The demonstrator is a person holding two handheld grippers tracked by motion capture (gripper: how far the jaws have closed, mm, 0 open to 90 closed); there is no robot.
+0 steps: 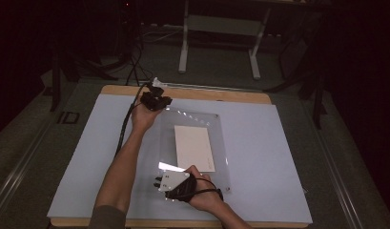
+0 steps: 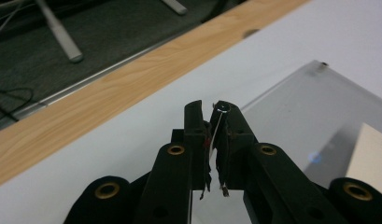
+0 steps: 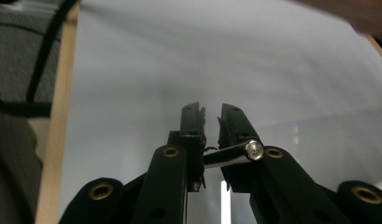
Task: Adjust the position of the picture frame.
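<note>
Nearest the person, the right gripper is sitting over the near left corner of a clear plastic sheet that is lying on the pale blue mat. In the high view the jaws themselves are hidden under the grey plate, so the grip cannot be read there. The right gripper view is showing what the high view is not: the right gripper is standing with only a narrow gap between its jaws, and the sheet's corner, carrying a small silver stud, is running across low between them. The pads seem to be pinching that edge, though the tips above it are not meeting.

A white paper is lying flat under the sheet, in the middle of the mat.

Farther off, the left gripper is hanging above the sheet's far left corner, near the wooden table edge. The high view is giving only a dark shape. The left gripper view is showing the left gripper nearly shut on the thin edge of the sheet, which is standing on edge between the pads with a small ring at the top, and the sheet's far corner with another stud beyond it.
</note>
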